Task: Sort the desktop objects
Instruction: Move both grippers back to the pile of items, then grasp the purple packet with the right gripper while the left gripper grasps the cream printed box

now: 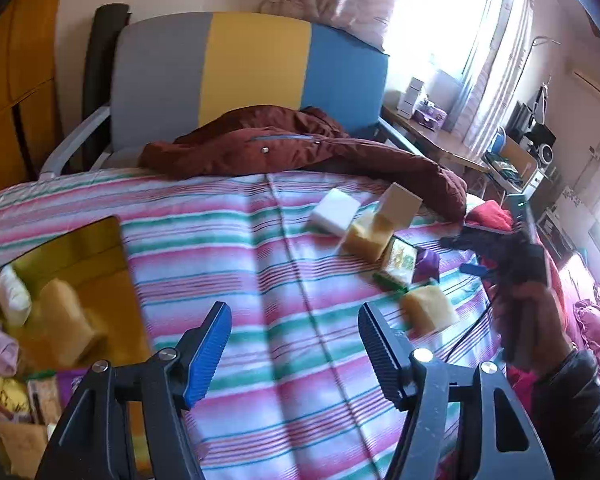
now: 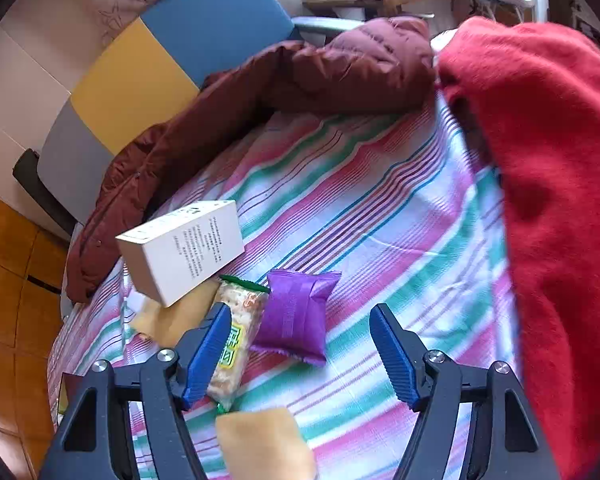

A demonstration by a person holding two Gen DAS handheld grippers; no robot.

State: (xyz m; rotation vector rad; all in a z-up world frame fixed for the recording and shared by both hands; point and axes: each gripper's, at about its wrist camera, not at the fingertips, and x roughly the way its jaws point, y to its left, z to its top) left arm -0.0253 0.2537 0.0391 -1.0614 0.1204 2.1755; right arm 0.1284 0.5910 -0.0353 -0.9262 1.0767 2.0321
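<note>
While both my jaws stand open and empty over the striped bed (image 2: 380, 208), the step in hand, as I judge it, is choosing the next piece from the loose heap. My right gripper (image 2: 300, 354) hangs over the purple packet (image 2: 296, 316), which lies between the jaws toward 12 o'clock, touching nothing of mine. The cracker pack (image 2: 236, 332) sits just beside it at 9 o'clock, partly behind my left pad, with a yellow sponge (image 2: 266, 444) nearest me at 6 o'clock. To do this well I would centre on the packet and keep the left pad clear of the cracker pack, so only one thing gets caught. Soft foil may slide, so a low, square close seems wise. Farther at 10 o'clock the white box (image 2: 184, 248) leans on another sponge.

My left gripper (image 1: 294, 354) hovers over bare sheet. At its 9 o'clock the yellow bin (image 1: 80, 240) holds a sponge (image 1: 66, 320), a white bundle (image 1: 14, 300) and some wrapped snacks, too blurred to name. Beyond, toward 1 o'clock, more sponges and the box wait unsorted; a brown jacket (image 1: 300, 148) lies at the bed's far edge.
</note>
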